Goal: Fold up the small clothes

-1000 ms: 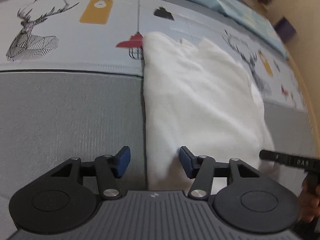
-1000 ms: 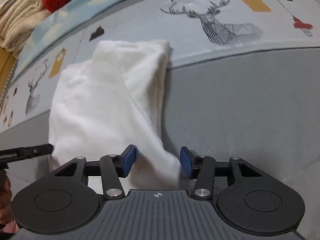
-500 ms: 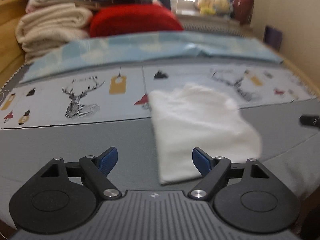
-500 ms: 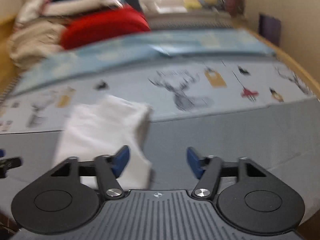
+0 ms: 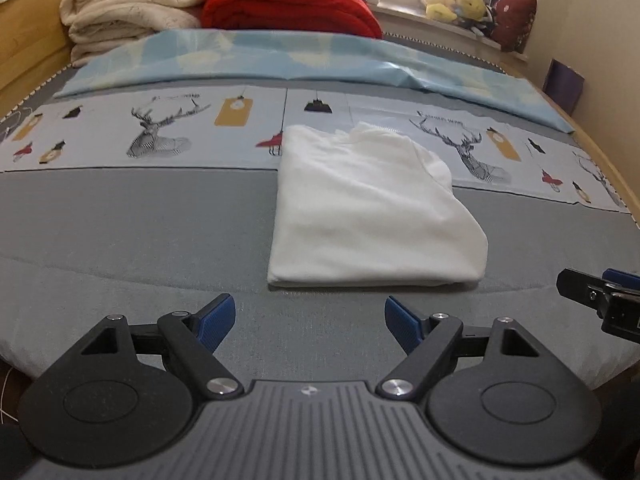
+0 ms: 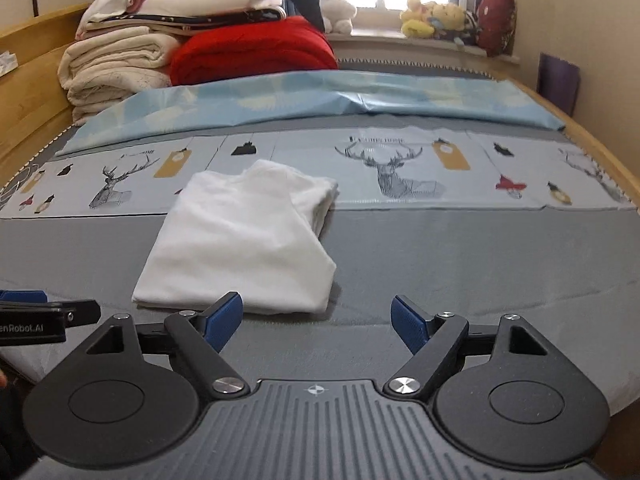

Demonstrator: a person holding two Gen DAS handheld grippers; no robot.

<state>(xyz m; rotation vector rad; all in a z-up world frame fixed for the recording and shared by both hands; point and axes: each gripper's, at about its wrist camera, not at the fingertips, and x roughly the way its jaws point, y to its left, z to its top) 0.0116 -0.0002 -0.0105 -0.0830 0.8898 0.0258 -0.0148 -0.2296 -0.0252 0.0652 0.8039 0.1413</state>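
Observation:
A white garment (image 5: 368,208) lies folded into a rough rectangle on the grey bed cover (image 5: 120,232); it also shows in the right wrist view (image 6: 248,240). My left gripper (image 5: 310,320) is open and empty, held back from the garment's near edge. My right gripper (image 6: 316,318) is open and empty, just short of the garment's near right corner. The right gripper's tip shows at the right edge of the left wrist view (image 5: 604,292). The left gripper's tip shows at the left edge of the right wrist view (image 6: 40,316).
A deer-print cloth strip (image 5: 160,132) and a light blue sheet (image 5: 280,56) lie beyond the garment. Folded cream blankets (image 6: 112,68) and a red quilt (image 6: 256,48) are stacked at the bed's head. A wooden bed frame (image 6: 24,80) runs along the left; plush toys (image 6: 432,20) sit on the sill.
Both grippers have let go of the white garment, opened wider and pulled back and up from it. The garment now lies flat on the bed.

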